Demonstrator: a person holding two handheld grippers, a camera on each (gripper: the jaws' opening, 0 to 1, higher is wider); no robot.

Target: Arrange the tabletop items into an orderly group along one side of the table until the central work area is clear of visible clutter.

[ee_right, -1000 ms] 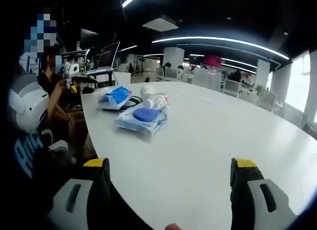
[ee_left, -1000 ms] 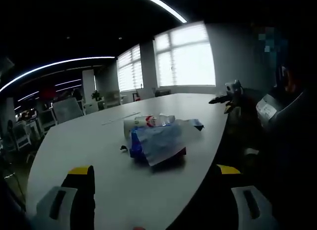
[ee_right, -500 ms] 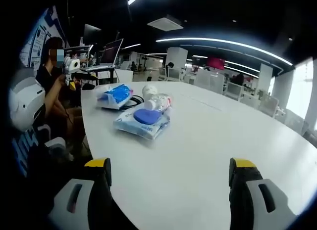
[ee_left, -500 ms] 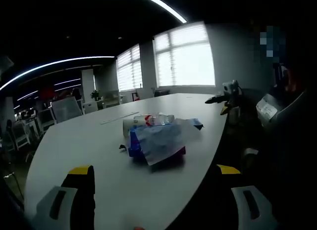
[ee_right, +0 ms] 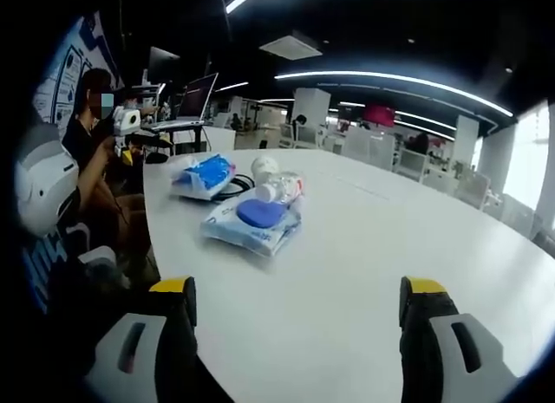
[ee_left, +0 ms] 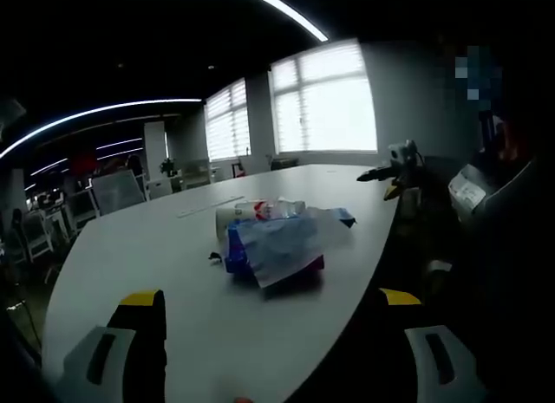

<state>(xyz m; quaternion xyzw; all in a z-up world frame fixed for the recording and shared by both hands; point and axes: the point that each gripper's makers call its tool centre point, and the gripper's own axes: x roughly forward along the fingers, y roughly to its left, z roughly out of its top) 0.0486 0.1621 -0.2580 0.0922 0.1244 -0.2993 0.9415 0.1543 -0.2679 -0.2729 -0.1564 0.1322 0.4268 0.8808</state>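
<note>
The left gripper (ee_left: pixel 273 329) and right gripper (ee_right: pixel 295 321) each show two black jaws, yellow-capped at the tips, on pale grey slotted mounts.

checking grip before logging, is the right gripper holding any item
No, the right gripper stands open over bare table, short of the wipes packet.

I see a long white tabletop (ee_right: pixel 364 247) running from the bottom of the right gripper view toward upper right. Near its left edge lie a clear packet with a blue disc (ee_right: pixel 253 223), a plastic bottle (ee_right: pixel 277 188) touching it, and a blue-and-white pack (ee_right: pixel 202 175) behind, over a dark cable (ee_right: pixel 232 190).
</note>
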